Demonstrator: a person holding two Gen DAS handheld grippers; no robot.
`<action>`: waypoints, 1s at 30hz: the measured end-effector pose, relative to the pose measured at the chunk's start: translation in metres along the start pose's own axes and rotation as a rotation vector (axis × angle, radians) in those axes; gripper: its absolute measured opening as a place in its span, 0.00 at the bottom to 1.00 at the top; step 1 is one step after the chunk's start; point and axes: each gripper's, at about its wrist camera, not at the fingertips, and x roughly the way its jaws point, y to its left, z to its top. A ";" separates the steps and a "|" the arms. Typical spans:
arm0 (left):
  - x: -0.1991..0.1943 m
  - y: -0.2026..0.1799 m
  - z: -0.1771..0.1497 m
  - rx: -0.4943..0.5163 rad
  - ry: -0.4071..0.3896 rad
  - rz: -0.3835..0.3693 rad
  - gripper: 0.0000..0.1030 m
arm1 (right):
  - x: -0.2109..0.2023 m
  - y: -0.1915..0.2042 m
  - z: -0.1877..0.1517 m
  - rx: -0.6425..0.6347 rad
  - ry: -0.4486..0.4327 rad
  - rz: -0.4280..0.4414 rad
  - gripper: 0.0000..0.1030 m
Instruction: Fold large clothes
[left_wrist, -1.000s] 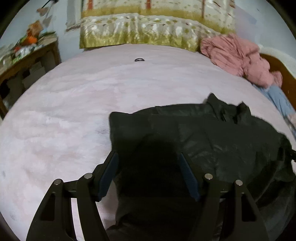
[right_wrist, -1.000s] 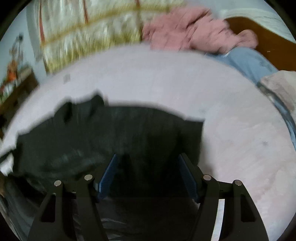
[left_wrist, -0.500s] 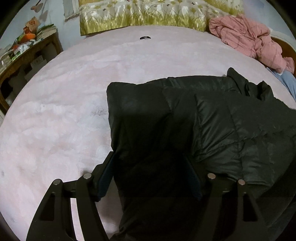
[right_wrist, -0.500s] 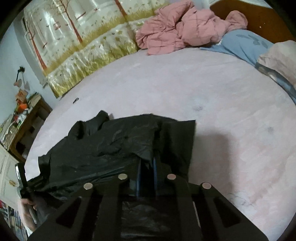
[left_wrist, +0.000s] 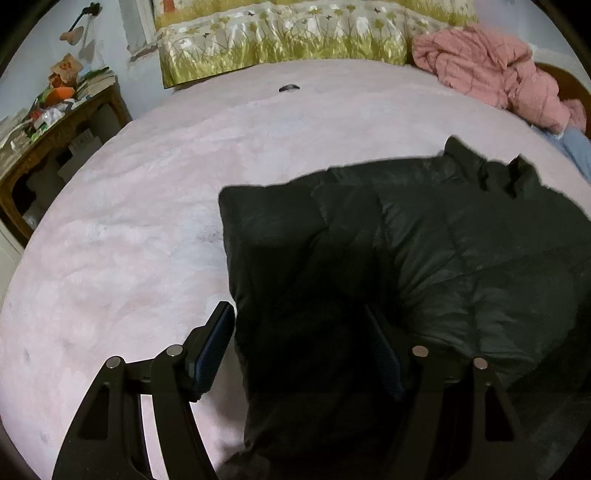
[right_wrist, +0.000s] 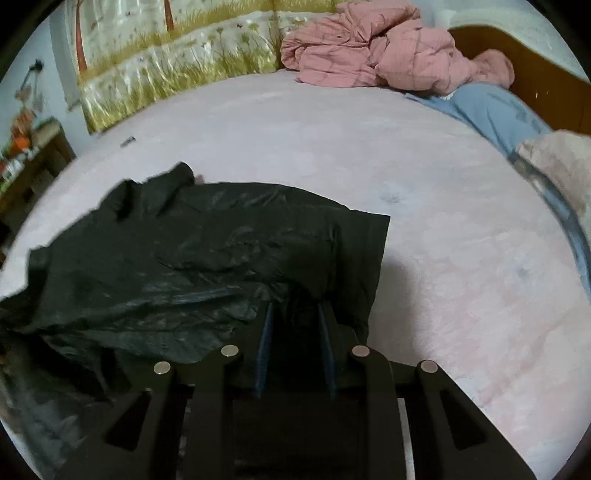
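You're early in the fold: your right gripper (right_wrist: 295, 325) is clamped on the jacket (right_wrist: 207, 251) hem, your left gripper (left_wrist: 301, 347) gapes over its other corner, nothing folded yet.

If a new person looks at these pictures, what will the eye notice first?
First, the black padded jacket spread on the pale pink bed cover, nearest both cameras. Next, the crumpled pink garment at the far side, beside the flowered yellow-green cushion.

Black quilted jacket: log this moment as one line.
black quilted jacket spread on pink bedcover | right gripper shut on jacket edge | left gripper open, straddling jacket
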 end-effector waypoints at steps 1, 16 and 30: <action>-0.010 0.001 0.000 -0.004 -0.025 -0.023 0.66 | -0.004 -0.001 0.000 0.011 -0.014 0.007 0.03; 0.010 -0.008 -0.006 0.049 0.021 0.030 0.57 | -0.049 -0.047 -0.019 0.149 -0.189 -0.038 0.01; -0.057 -0.043 -0.006 0.177 -0.172 -0.051 0.63 | -0.018 -0.005 -0.022 0.001 -0.046 0.069 0.39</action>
